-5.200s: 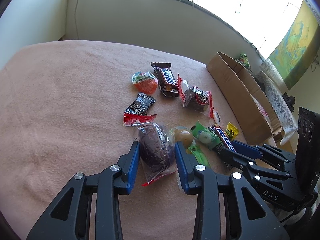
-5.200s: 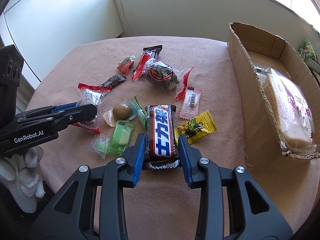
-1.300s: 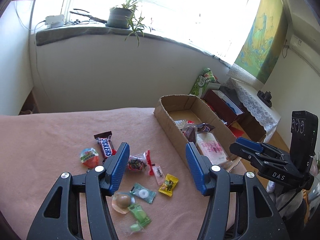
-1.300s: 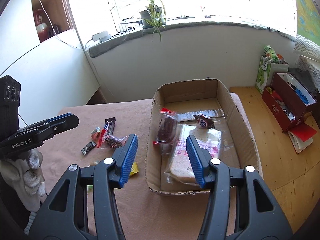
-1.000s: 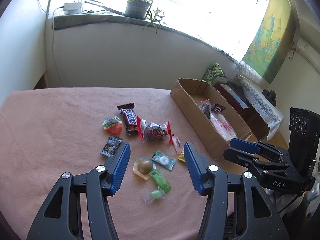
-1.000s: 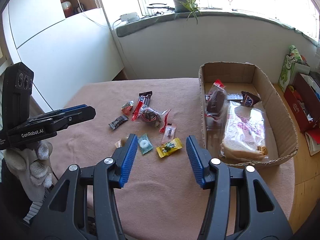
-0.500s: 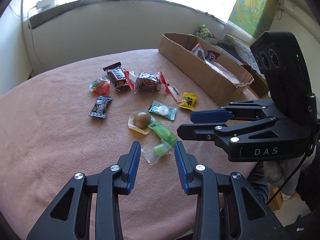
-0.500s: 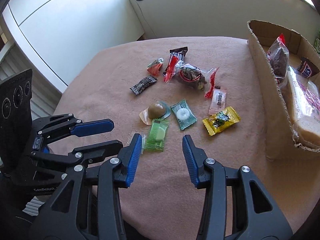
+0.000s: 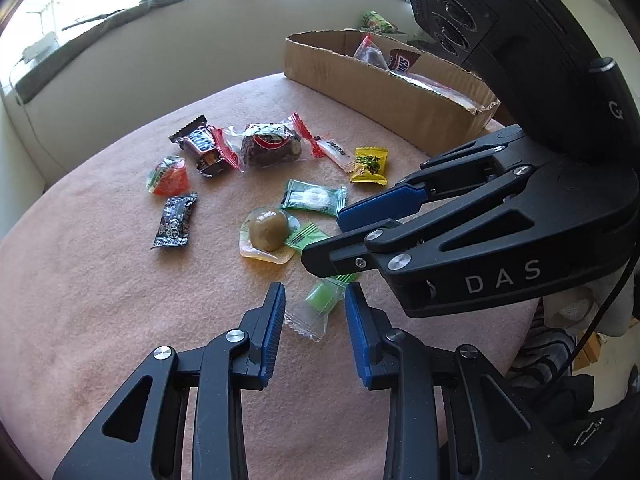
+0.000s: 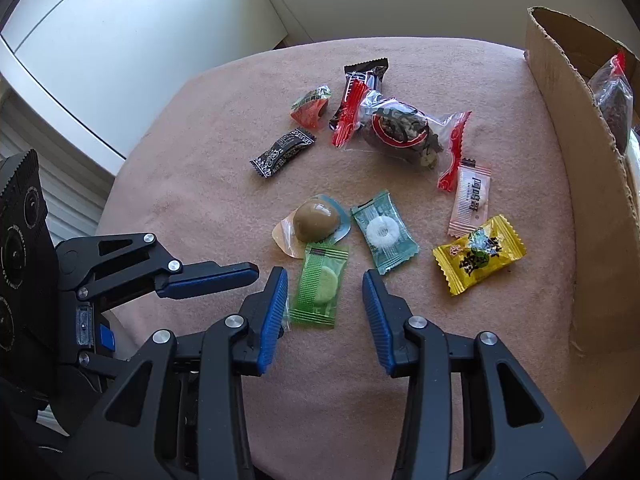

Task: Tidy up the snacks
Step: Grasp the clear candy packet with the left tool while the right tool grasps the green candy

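Note:
Several wrapped snacks lie on a pink cloth. My left gripper is open, its fingers on either side of a small clear-wrapped green candy. My right gripper is open around a flat green candy packet. The right gripper also shows in the left wrist view, reaching in from the right over the snacks. Nearby lie a brown ball candy, a teal mint packet, a yellow candy and a pink-white sachet. A cardboard box stands at the right with snacks inside.
Farther back lie a black sachet, an orange jelly cup, a Snickers bar and a red-ended cake packet. The box wall stands close on the right. The cloth's edge drops off at the left, by a white wall.
Both grippers have come down from over the box to the snack pile. The left jaws have narrowed around the small green candy, and the right jaws now straddle the green packet.

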